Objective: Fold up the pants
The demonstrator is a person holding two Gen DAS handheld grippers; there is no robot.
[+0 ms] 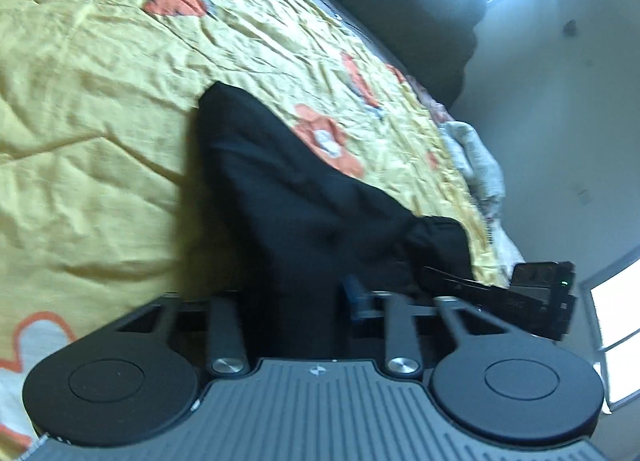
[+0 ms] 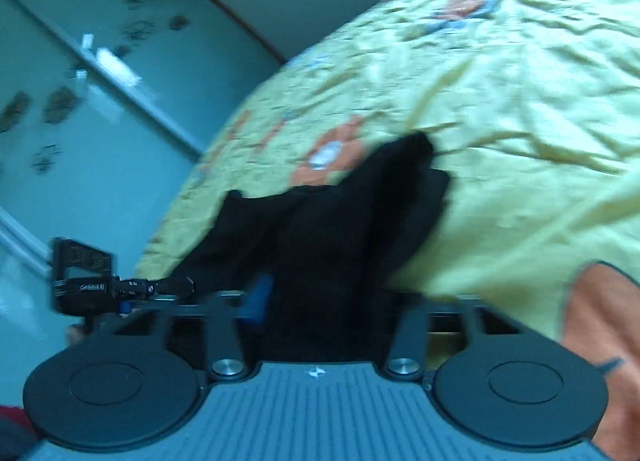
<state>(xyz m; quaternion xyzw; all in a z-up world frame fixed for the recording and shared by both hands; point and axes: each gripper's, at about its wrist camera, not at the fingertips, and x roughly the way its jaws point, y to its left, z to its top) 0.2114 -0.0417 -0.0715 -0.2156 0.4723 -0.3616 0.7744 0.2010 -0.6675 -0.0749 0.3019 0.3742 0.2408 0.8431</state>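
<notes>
A: Holding the black, soft-fabric pants (image 1: 288, 197) off the crumpled yellow floral bedspread (image 1: 100, 101), both tools appear clamped on cloth. In the left wrist view the left gripper (image 1: 296, 309) has dark fabric running straight down between its fingers, and the right gripper (image 1: 540, 293) shows at about four o'clock, pinching the same edge.

B: The right wrist view agrees: the right gripper (image 2: 316, 305) has the pants (image 2: 332, 221) bunched in its closed fingers, the left gripper (image 2: 104, 285) sitting at nine o'clock. The far end of the garment rests on the bedspread (image 2: 500, 101) toward twelve o'clock.

A: The frames are motion-blurred, so how deep each bite goes cannot be told.

B: That is the likely risk. A shallow bite on loose fabric could slip mid-swing, dropping one corner and skewing the fold.

A: Also, the cloth between the two tools looks slack and bunched; laid down that way, it would probably crease. The trailing end could drag the wrinkled bedspread too.
</notes>
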